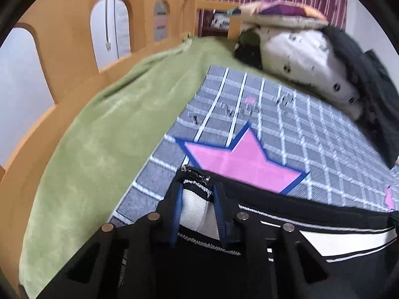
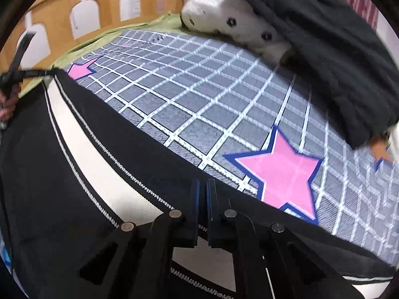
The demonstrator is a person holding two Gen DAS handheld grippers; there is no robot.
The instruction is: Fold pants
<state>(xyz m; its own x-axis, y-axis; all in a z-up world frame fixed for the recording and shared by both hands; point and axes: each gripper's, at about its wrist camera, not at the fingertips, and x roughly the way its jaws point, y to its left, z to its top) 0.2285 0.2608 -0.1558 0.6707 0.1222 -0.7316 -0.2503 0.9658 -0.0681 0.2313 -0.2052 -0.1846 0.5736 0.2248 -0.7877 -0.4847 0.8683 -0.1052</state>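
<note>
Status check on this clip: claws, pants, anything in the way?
Left claw clamped on pants edge with zipper. Right claw pinched shut on the far end. Pants stretched over the grid blanket. Dark garment off to the side, not blocking.

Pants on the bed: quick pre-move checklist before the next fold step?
1. Left gripper clamped on the pants: ok, a bunched black-and-white end sits between its pads.
2. Right gripper clamped on the pants edge: cannot tell; jaws nearly together over the fabric, pinch point hidden.
3. Edge stretched between the two grippers: ok, it runs taut with no sag.
4. Checked star blanket ahead free for laying down: ok.
5. Dark knit garment and spotted pillow out of the way: ok, they lie at the far side.
6. Lower part of the pants flat: cannot tell, out of view.
</note>
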